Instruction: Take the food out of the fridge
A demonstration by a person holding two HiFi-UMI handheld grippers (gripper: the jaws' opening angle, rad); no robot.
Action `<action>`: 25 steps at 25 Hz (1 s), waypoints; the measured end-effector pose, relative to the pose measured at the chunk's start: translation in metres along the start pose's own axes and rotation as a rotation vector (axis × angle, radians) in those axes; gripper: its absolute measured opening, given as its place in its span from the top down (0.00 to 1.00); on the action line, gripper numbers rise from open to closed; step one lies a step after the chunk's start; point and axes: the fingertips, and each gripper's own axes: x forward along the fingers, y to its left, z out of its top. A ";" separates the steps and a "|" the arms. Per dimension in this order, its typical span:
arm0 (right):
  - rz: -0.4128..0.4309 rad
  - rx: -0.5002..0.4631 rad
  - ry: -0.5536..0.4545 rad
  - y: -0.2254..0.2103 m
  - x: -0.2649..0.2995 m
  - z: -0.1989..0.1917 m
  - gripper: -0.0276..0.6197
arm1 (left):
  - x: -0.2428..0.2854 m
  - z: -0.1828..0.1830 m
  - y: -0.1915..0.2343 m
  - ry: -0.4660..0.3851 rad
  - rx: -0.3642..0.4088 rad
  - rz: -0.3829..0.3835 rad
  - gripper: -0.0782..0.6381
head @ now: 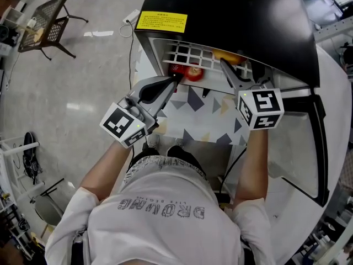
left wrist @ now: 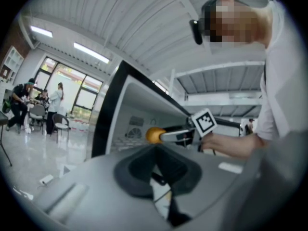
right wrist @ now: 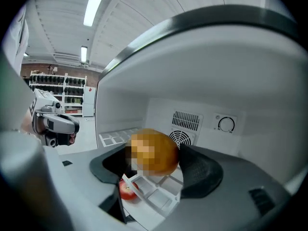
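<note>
The right tool (head: 227, 66) is clamped on an orange (head: 232, 56) at the mouth of the open fridge (head: 231, 15), upper centre of the head view (in its own view the fruit fills the gap between its jaws). A red apple (head: 193, 72) sits just left of the orange, by the white wire shelf (head: 186, 53). The left tool (head: 173, 79) points toward the apple with its jaws together and nothing between them.
</note>
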 end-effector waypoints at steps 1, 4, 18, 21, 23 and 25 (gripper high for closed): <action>-0.006 0.005 -0.002 0.002 -0.003 0.000 0.49 | -0.002 0.000 -0.001 0.001 0.001 -0.006 0.88; -0.027 0.020 -0.008 0.008 -0.011 0.001 0.49 | -0.009 0.001 -0.002 0.003 0.003 -0.022 0.88; -0.146 0.078 -0.042 0.048 -0.060 0.009 0.49 | -0.049 0.008 -0.013 0.005 0.018 -0.108 0.88; -0.163 0.092 -0.049 0.058 -0.070 0.010 0.49 | -0.057 0.009 -0.015 0.006 0.021 -0.123 0.88; -0.170 0.101 -0.052 0.064 -0.075 0.010 0.49 | -0.062 0.010 -0.017 0.005 0.024 -0.135 0.88; -0.183 0.104 -0.052 0.070 -0.082 0.009 0.49 | -0.066 0.010 -0.019 0.006 0.027 -0.145 0.88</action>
